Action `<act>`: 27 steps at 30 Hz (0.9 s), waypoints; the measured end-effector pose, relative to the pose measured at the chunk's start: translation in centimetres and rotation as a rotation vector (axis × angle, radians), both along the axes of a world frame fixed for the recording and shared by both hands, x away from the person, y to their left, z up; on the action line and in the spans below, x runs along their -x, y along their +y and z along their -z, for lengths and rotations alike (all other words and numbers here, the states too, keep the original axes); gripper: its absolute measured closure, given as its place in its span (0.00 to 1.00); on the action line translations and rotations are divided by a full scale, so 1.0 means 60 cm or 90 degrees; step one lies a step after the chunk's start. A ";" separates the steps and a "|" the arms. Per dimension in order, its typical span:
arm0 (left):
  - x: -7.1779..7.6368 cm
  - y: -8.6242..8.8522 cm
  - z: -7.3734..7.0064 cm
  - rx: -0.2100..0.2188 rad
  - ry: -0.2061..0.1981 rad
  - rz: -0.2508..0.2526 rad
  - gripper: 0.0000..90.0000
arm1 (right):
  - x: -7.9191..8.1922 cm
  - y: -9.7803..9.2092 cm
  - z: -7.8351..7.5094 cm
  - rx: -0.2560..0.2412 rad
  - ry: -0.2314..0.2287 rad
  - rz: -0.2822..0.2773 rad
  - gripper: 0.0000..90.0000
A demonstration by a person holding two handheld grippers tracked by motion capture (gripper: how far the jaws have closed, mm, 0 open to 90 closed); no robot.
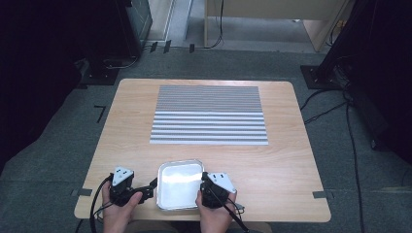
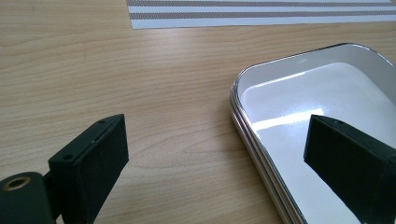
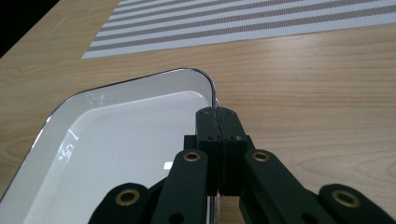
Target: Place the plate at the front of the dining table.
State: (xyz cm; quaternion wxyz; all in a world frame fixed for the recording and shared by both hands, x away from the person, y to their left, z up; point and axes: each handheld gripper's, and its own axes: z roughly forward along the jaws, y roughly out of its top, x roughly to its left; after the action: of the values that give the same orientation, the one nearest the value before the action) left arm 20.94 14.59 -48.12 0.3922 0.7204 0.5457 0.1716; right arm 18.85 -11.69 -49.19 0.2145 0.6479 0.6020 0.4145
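From above, your metal tray (image 1: pixel 180 185) sits at the near edge of the table (image 1: pixel 291 145), below the striped mat (image 1: pixel 209 114), with your left gripper (image 1: pixel 151 186) at its left side and your right gripper (image 1: pixel 203 180) at its right. Your left gripper view shows the jaws spread wide, straddling the tray's rim (image 2: pixel 247 135). Your right gripper view shows the jaws pinched together on the tray's right rim (image 3: pixel 214 93).

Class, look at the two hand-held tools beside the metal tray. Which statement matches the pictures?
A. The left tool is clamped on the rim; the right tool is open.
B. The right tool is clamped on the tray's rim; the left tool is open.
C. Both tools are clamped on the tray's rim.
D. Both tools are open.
B: the right tool has its jaws pressed together on the rim of the metal tray, while the left tool has its jaws spread wide apart, one on either side of the tray's edge.
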 end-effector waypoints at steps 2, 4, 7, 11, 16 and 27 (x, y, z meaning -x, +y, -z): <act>0.000 0.000 0.000 0.001 -0.001 -0.002 0.07 | 0.000 -0.001 -0.002 0.000 -0.004 0.001 1.00; -0.001 0.001 0.000 0.002 -0.001 -0.003 0.07 | 0.000 -0.004 -0.008 0.000 -0.012 0.007 1.00; -0.001 0.002 0.000 0.011 0.000 -0.006 0.07 | 0.003 -0.007 -0.013 0.006 -0.019 0.015 1.00; -0.001 0.003 -0.001 0.026 0.001 -0.009 0.07 | 0.005 -0.014 -0.010 0.017 -0.018 0.022 1.00; 0.000 0.000 0.000 0.025 0.000 -0.008 0.07 | 0.007 -0.018 -0.003 0.030 -0.021 0.020 1.00; 0.000 -0.002 0.001 0.021 0.002 -0.005 0.07 | 0.002 -0.021 0.007 0.051 0.008 -0.007 0.89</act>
State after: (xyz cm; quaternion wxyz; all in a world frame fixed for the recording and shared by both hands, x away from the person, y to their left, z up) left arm 20.92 14.49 -48.16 0.4029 0.7118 0.5518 0.1631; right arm 18.74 -12.96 -49.62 0.2346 0.6381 0.6228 0.3873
